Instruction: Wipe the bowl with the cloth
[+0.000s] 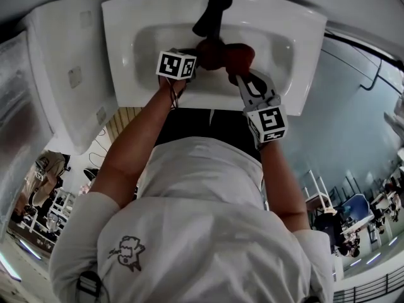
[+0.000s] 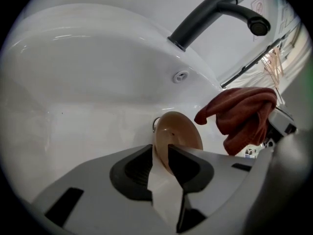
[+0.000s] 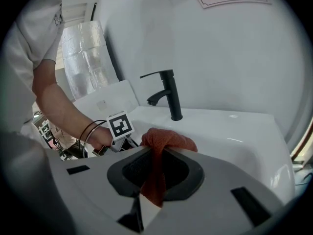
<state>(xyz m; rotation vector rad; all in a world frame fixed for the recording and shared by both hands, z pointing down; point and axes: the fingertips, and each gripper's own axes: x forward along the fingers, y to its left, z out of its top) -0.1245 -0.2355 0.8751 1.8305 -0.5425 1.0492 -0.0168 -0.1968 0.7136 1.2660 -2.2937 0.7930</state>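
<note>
The person wears a white short-sleeved T-shirt [image 1: 208, 232] with a small grey cartoon print [image 1: 128, 252] near the left shoulder. Thin dark bands [image 3: 89, 130] circle the left wrist. A dark piece [image 1: 88, 286] at the shirt's left edge may be a strap, but it's too small to be sure. The left gripper [image 2: 160, 152] and right gripper [image 3: 155, 153] are pale grey shells with black pads [image 3: 132, 172]. Each carries a white cube [image 1: 176, 64] printed with black square markers.

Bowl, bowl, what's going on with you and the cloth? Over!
Left gripper: jaws on bowl rim, in the sink. Right gripper: jaws shut on cloth, beside bowl. Nothing in the way.
</note>
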